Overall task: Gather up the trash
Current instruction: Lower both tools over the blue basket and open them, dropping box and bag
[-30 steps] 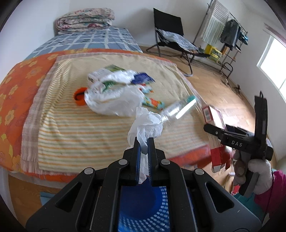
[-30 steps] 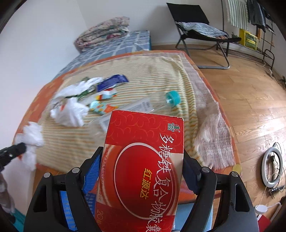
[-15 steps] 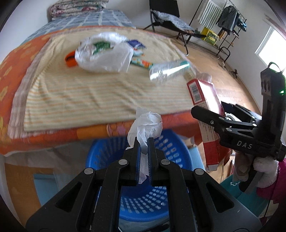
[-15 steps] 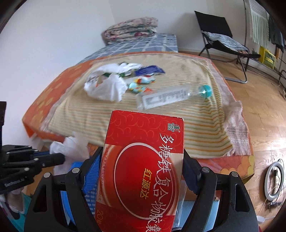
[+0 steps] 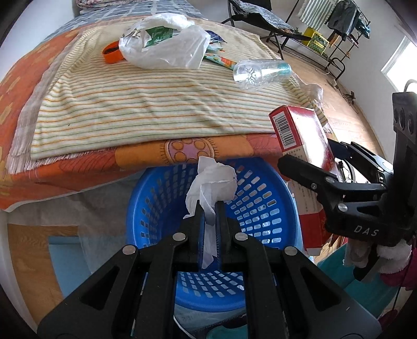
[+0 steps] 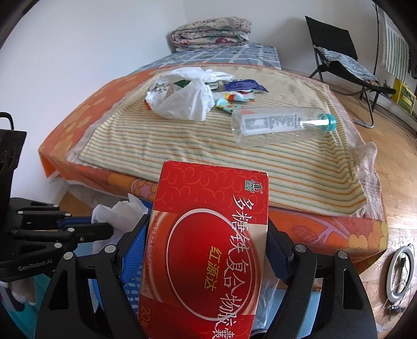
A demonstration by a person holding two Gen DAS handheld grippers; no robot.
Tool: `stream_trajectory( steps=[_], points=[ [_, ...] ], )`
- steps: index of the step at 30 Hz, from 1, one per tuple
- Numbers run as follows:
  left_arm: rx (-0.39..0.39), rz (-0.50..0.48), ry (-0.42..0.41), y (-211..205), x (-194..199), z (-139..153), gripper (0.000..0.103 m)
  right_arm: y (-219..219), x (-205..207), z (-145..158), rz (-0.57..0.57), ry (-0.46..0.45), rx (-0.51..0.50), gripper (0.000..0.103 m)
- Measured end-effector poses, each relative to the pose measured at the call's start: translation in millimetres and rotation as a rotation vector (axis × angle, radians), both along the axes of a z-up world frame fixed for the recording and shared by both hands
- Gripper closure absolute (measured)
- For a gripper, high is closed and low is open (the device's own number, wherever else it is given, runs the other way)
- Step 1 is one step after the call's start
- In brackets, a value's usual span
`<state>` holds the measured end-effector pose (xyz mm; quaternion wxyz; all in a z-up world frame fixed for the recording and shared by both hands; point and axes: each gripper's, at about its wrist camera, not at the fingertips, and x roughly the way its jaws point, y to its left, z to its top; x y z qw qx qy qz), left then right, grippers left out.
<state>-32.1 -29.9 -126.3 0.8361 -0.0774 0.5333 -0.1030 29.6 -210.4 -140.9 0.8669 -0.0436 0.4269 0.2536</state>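
Observation:
My left gripper (image 5: 209,206) is shut on a crumpled white tissue (image 5: 212,180) and holds it over the blue perforated basket (image 5: 263,208) on the floor by the bed. My right gripper (image 6: 208,229) is shut on a red carton (image 6: 208,245) with Chinese print; in the left wrist view the carton (image 5: 299,138) hangs at the basket's right rim. On the striped blanket lie a white plastic bag (image 5: 166,47), a clear bottle (image 5: 260,73) with a teal cap, an orange lid (image 5: 112,53) and several wrappers (image 6: 234,99).
The bed (image 5: 78,109) with its orange sheet stands behind the basket. A black folding chair (image 6: 338,57) and a drying rack (image 5: 336,23) stand at the back right on the wooden floor. A ring light (image 6: 398,273) lies on the floor at the right.
Both grippers moved back from the bed and down. The tissue now hangs over the basket, and the red carton has come down beside its right rim.

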Motion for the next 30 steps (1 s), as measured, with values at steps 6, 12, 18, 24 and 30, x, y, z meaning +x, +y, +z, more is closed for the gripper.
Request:
stream_trajectory(
  steps=[6,12,18,24,30],
  points=[
    [-0.006,-0.002,0.021,2,1,-4,0.096,3,1,-4,0.01,0.04,0.006,0.023],
    [0.007,-0.013,0.011,-2,1,-3,0.061,5,3,-11,0.02,0.098,0.007,0.023],
    [0.014,-0.005,0.013,-1,1,-3,0.061,3,4,-12,0.017,0.116,0.02,0.023],
    [0.022,0.001,-0.001,-1,1,-1,0.061,0,6,-10,0.002,0.123,0.033,0.023],
    [0.026,0.007,-0.01,0,2,2,0.061,-4,9,-6,-0.016,0.128,0.05,0.023]
  ],
)
